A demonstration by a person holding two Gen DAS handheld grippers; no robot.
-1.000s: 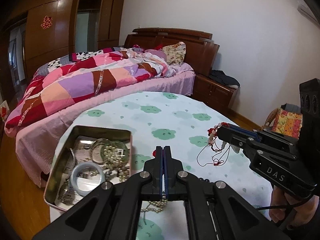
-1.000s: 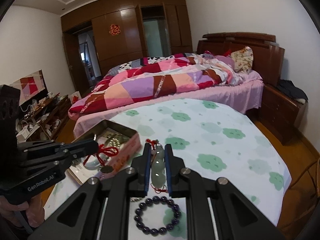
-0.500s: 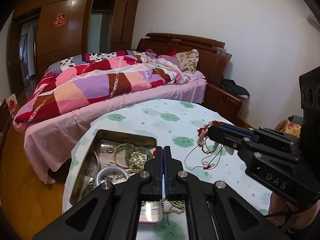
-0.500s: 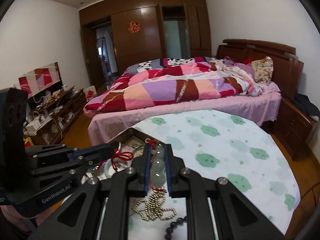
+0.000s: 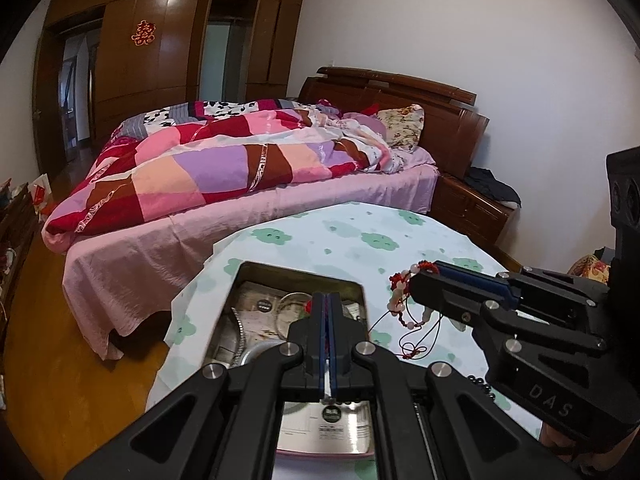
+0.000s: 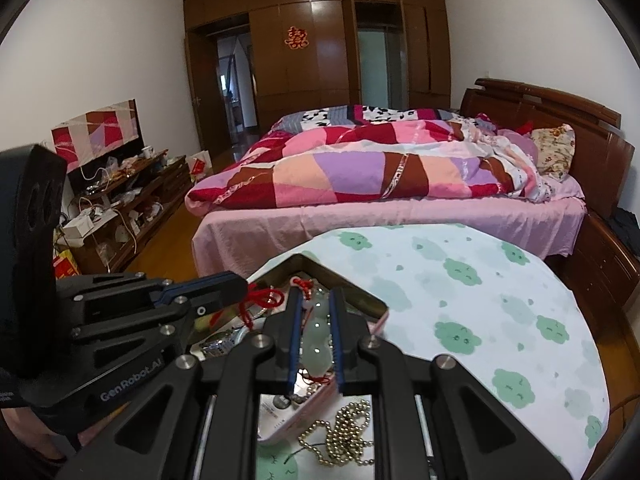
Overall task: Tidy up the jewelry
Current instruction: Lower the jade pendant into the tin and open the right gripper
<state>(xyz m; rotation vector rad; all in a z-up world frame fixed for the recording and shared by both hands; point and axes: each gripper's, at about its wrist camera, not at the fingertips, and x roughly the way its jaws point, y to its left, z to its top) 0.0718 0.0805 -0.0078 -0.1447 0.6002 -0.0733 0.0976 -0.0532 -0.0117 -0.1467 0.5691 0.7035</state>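
Note:
An open metal tin (image 5: 298,274) with several bangles and chains inside stands on the cloud-print table (image 5: 360,232). My left gripper (image 5: 327,300) is shut on a red cord (image 6: 262,299) and hovers over the tin. My right gripper (image 6: 316,300) is shut on a pale green jade pendant (image 6: 318,340) with a red-and-pink bead cord (image 5: 404,292), held above the tin's (image 6: 360,296) right side. A gold bead necklace (image 6: 344,432) and a dark bead bracelet (image 5: 484,386) lie on the table near me.
A bed with a patchwork quilt (image 5: 240,164) stands just beyond the table. A bedside cabinet (image 5: 472,204) is at the right. A cluttered low sideboard (image 6: 120,200) runs along the left wall. The tin's lid (image 5: 324,428) lies under my left gripper.
Both grippers have moved left and over the tin with their pieces held. The gold necklace and dark bracelet now lie behind and below the fingers.

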